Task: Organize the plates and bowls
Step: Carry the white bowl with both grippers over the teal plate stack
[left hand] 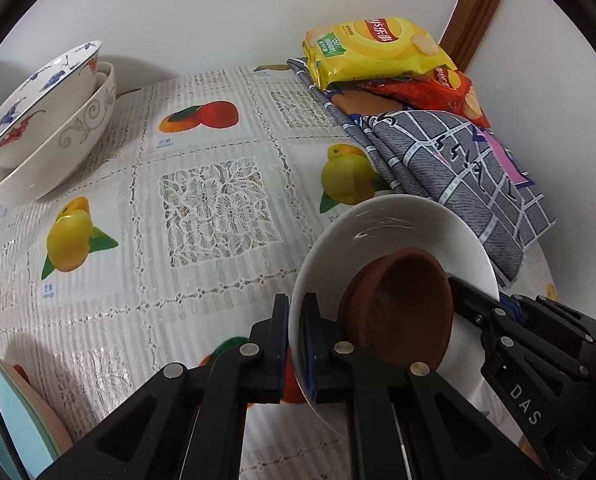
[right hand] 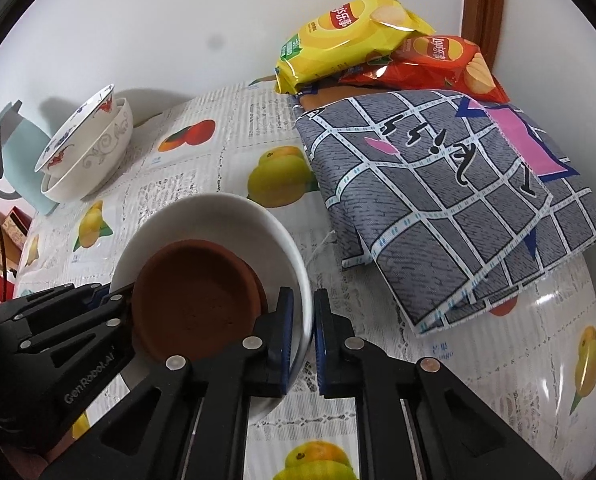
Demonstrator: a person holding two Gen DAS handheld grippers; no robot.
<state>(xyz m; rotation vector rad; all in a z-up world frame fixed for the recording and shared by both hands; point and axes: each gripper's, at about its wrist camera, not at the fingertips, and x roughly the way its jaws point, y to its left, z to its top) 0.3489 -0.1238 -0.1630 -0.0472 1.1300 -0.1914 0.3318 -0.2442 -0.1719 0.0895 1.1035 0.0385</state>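
A white bowl (left hand: 398, 232) holds a brown clay dish (left hand: 402, 304) lying tilted inside it. My left gripper (left hand: 296, 344) is shut on the bowl's left rim. My right gripper (right hand: 301, 328) is shut on the opposite rim of the same bowl (right hand: 218, 216), with the brown dish (right hand: 194, 300) in it. Both hold the bowl above the table. Two stacked patterned bowls (left hand: 46, 128) stand at the far left, also in the right wrist view (right hand: 90, 152). A stack of pale plates (left hand: 14, 412) shows at the lower left edge.
A folded grey checked cloth (right hand: 450, 208) lies at the right with yellow (right hand: 346, 44) and red (right hand: 438, 64) crisp bags behind it. A fruit-print tablecloth (left hand: 202, 208) covers the table. A light blue kettle (right hand: 18, 160) stands behind the stacked bowls. A white wall is behind.
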